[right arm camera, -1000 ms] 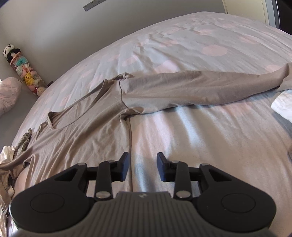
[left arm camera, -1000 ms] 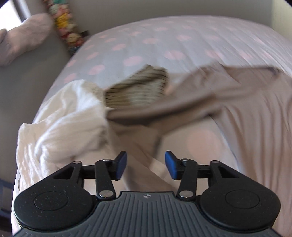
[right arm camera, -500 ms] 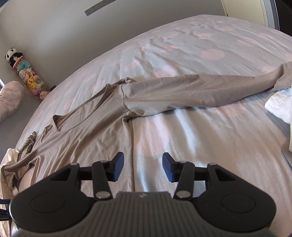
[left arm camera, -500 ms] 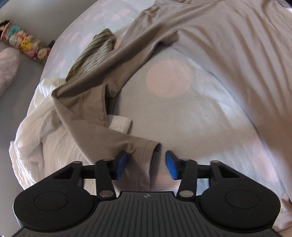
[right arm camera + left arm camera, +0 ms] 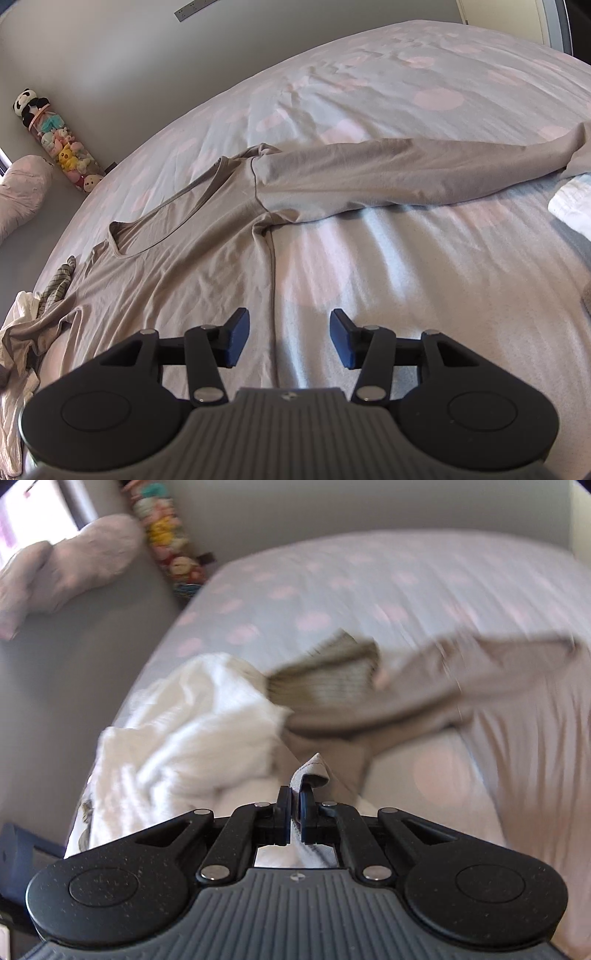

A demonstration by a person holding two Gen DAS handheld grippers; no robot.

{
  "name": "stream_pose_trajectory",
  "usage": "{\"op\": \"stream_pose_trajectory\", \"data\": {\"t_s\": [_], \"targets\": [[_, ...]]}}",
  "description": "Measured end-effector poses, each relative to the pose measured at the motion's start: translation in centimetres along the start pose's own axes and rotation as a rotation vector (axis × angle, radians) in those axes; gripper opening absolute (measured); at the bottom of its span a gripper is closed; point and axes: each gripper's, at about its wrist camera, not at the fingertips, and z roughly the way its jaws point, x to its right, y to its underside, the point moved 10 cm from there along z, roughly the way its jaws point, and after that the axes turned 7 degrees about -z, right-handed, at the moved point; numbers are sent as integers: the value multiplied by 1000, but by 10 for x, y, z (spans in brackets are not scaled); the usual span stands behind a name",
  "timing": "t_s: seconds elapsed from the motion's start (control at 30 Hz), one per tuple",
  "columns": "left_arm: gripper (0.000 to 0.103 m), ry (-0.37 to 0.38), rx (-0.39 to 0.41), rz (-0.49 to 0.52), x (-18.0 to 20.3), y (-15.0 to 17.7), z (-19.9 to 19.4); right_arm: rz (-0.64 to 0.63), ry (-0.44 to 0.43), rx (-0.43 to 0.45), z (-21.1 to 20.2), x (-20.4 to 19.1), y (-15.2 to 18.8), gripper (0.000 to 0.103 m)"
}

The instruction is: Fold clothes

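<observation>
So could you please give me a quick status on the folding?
Left gripper shut on taupe long-sleeved shirt's cuff. Right gripper open over shirt's side seam. White crumpled garment beside the held sleeve.

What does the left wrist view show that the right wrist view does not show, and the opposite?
Only the left wrist view shows the left gripper shut on the cuff of the beige shirt's sleeve.

Only the right wrist view shows the right gripper open above the shirt's side seam, the neckline, and the other sleeve stretched flat across the bed.

Both show the beige shirt, the white cloth, the striped garment, the dotted bedsheet and the toy tube.
</observation>
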Motion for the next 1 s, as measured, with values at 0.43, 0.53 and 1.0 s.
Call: {"op": "stream_pose_trajectory", "data": {"t_s": [0.43, 0.53, 1.0], "targets": [[1, -195, -36, -219, -136, -20, 27, -16, 50, -4, 4, 5, 2, 52], [1, -198, -82, -256, -143, 3, 52, -17, 62, -5, 5, 6, 2, 53], [24, -130, -46, -89, -94, 38, 50, -60, 88, -65, 9, 4, 6, 59]]}}
